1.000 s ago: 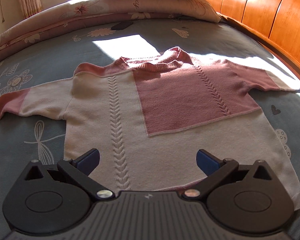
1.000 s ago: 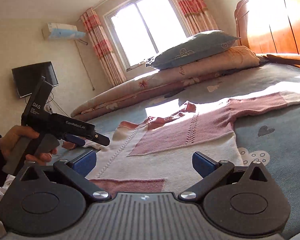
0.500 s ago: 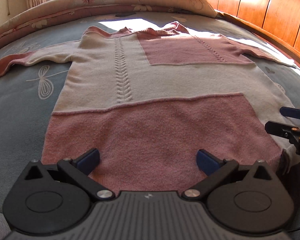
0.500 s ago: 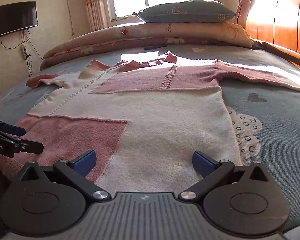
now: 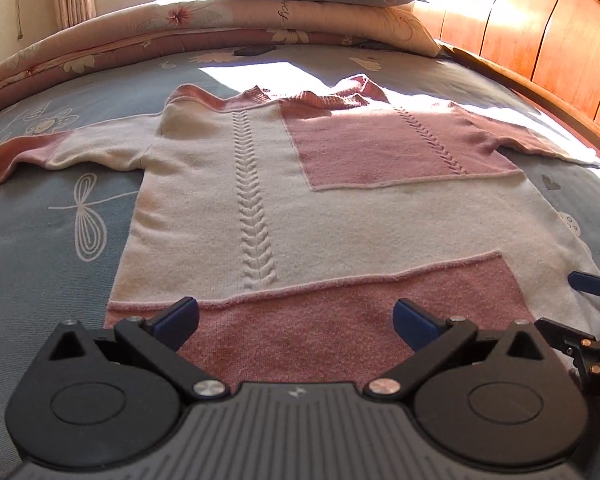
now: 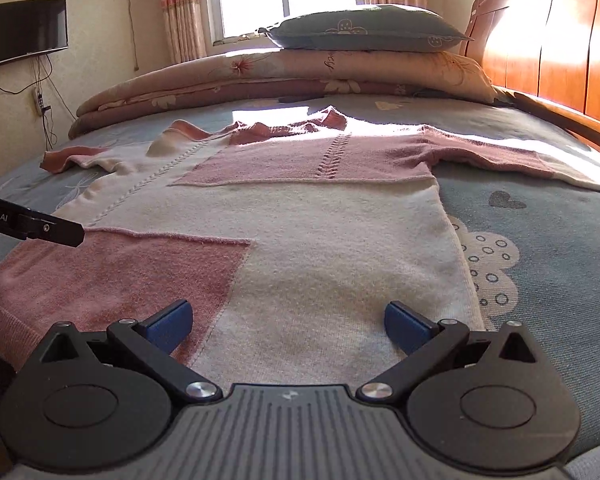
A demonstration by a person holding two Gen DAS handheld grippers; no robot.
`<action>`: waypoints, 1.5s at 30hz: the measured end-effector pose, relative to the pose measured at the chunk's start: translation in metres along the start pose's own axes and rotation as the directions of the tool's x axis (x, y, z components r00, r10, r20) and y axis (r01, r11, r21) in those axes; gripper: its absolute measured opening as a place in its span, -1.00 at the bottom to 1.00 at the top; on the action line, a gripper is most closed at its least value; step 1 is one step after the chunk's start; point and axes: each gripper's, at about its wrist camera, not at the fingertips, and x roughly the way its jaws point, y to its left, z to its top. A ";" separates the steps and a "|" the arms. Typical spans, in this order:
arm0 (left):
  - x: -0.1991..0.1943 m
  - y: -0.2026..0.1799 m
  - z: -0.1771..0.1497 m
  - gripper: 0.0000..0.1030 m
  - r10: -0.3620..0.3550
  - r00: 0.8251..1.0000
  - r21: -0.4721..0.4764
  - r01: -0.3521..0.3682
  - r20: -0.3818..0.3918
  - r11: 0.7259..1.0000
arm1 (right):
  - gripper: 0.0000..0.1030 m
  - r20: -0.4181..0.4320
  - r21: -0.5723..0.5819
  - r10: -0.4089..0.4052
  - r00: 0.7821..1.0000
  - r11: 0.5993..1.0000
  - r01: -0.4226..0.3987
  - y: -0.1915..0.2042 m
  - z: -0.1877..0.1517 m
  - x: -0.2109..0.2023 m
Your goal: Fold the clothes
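I am looking along both of my grippers at a pink and cream sweater (image 5: 320,208) that is lying spread flat on the blue bedsheet (image 5: 52,240), front up, with both sleeves stretched out to the sides and its collar pointing toward the pillow (image 6: 364,30) and rolled quilt (image 6: 260,80) beyond it. My left gripper (image 5: 296,318) is hovering just above the sweater's pink hem panel, its blue-padded fingers (image 5: 178,316) spread wide apart and holding nothing. My right gripper (image 6: 286,320) is hanging over the sweater's cream lower part, near the hem on the side closer to the wooden headboard (image 6: 560,48), its fingers also standing wide apart and empty. In the right wrist view the tip of my left gripper is showing over the sweater's far hem corner. Sunlight is falling across the sweater's collar
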 end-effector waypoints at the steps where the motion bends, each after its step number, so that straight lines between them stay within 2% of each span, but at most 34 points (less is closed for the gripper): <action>1: 0.003 0.000 -0.001 0.99 -0.001 1.000 -0.017 0.000 -0.011 1.000 | 1.00 -0.001 -0.012 -0.007 1.000 1.000 0.007 0.002 -0.001 0.000; 2: 0.007 0.003 -0.005 0.99 -0.014 0.999 -0.047 0.013 -0.032 0.999 | 1.00 -0.002 -0.021 -0.012 1.000 1.000 0.012 0.003 -0.001 0.001; 5: 0.000 0.010 -0.021 0.99 -0.026 1.000 -0.096 0.028 0.017 0.995 | 1.00 -0.001 -0.027 -0.016 1.000 1.000 0.016 0.004 -0.001 0.001; 8: -0.007 0.015 -0.030 0.99 -0.041 0.999 -0.093 0.044 0.031 0.995 | 1.00 0.000 -0.022 -0.014 1.000 1.000 0.014 0.003 -0.001 0.001; 13: -0.009 0.020 -0.027 0.99 -0.061 0.998 -0.105 0.063 0.015 0.993 | 1.00 0.003 -0.012 -0.013 1.000 1.000 0.013 0.002 0.000 0.001; 19: -0.011 0.025 -0.025 0.99 -0.076 0.997 -0.176 0.077 0.014 0.981 | 1.00 0.019 0.045 0.011 1.000 0.999 -0.012 -0.007 0.000 -0.001; 23: -0.012 0.023 -0.012 0.99 -0.074 0.997 -0.121 0.073 -0.004 0.990 | 1.00 -0.001 0.043 -0.012 1.000 0.999 0.012 -0.006 0.001 -0.002; 25: -0.011 0.023 0.005 0.99 -0.061 0.998 -0.093 0.063 0.022 0.994 | 1.00 -0.069 0.008 -0.013 0.998 1.000 0.014 -0.001 0.011 -0.003; 27: -0.011 0.023 0.022 0.99 -0.049 0.998 -0.065 0.052 0.049 0.997 | 0.96 -0.105 0.014 0.028 0.994 1.000 -0.027 -0.001 0.023 -0.008; 29: -0.010 0.024 0.039 0.99 -0.037 0.996 -0.038 0.040 0.076 0.998 | 0.94 -0.083 0.016 0.080 0.993 0.997 -0.079 -0.003 0.051 -0.020; 32: -0.009 0.024 0.065 0.99 -0.021 0.993 0.003 0.021 0.117 1.000 | 0.94 -0.018 -0.047 0.091 0.996 0.995 -0.092 -0.002 0.101 -0.036; 36: -0.002 0.027 0.101 0.99 -0.010 0.986 0.034 0.004 0.164 0.999 | 0.94 0.098 -0.155 0.117 0.988 0.983 -0.101 0.001 0.188 -0.042; 39: 0.014 0.032 0.119 0.99 0.002 0.984 0.034 -0.009 0.180 0.999 | 0.94 0.140 -0.229 0.142 0.980 0.968 -0.107 0.002 0.251 -0.018; 41: 0.026 0.035 0.127 0.99 0.012 0.983 0.038 -0.019 0.185 0.999 | 0.88 0.131 -0.268 0.142 0.981 0.958 -0.102 0.003 0.282 0.014; 42: 0.034 0.037 0.127 0.99 0.011 0.983 0.041 -0.018 0.183 0.999 | 0.82 0.122 -0.286 0.139 0.983 0.953 -0.099 0.004 0.296 0.031; 44: 0.049 0.041 0.122 0.99 -0.004 0.984 0.052 -0.005 0.176 0.999 | 0.55 0.094 -0.321 0.140 0.986 0.942 -0.103 0.006 0.320 0.069; 45: 0.059 0.043 0.118 0.99 -0.012 0.985 0.058 0.002 0.171 0.998 | 0.51 0.069 -0.336 0.148 0.987 0.935 -0.117 0.007 0.327 0.090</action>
